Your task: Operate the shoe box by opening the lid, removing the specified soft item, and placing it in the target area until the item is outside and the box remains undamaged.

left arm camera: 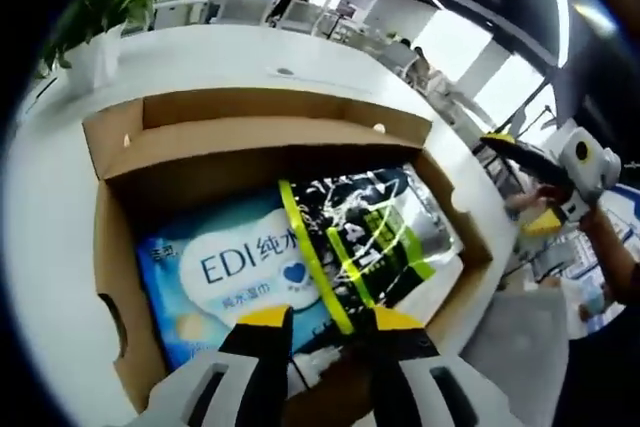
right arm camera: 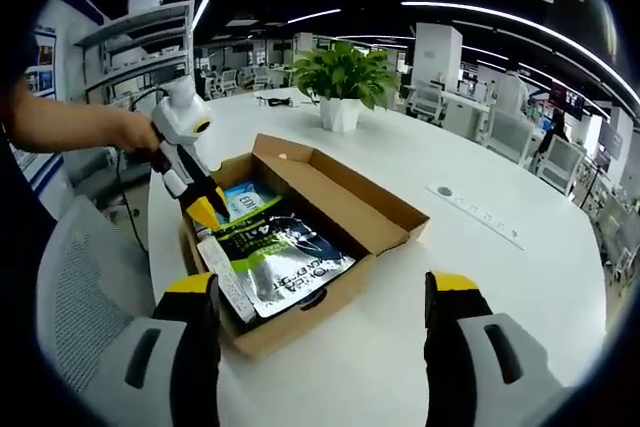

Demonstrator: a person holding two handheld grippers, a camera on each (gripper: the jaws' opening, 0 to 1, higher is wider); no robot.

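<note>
Over the open shoe box (right arm camera: 330, 209) our left tongs (left arm camera: 318, 319) straddle the silver pouch (right arm camera: 283, 257), unclosed, next to pinch and lift it, while our right tongs (right arm camera: 318, 292) wait spread.

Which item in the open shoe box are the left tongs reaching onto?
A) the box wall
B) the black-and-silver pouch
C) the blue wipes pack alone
B: in the right gripper view the left tongs come down onto the black-and-silver pouch inside the shoe box.

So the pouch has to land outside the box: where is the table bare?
Bare white table lies right of the cardboard box, toward the cable port, and between the box and the potted plant. Inside the box it is crowded: silver pouch, blue wipes pack, left gripper.
</note>
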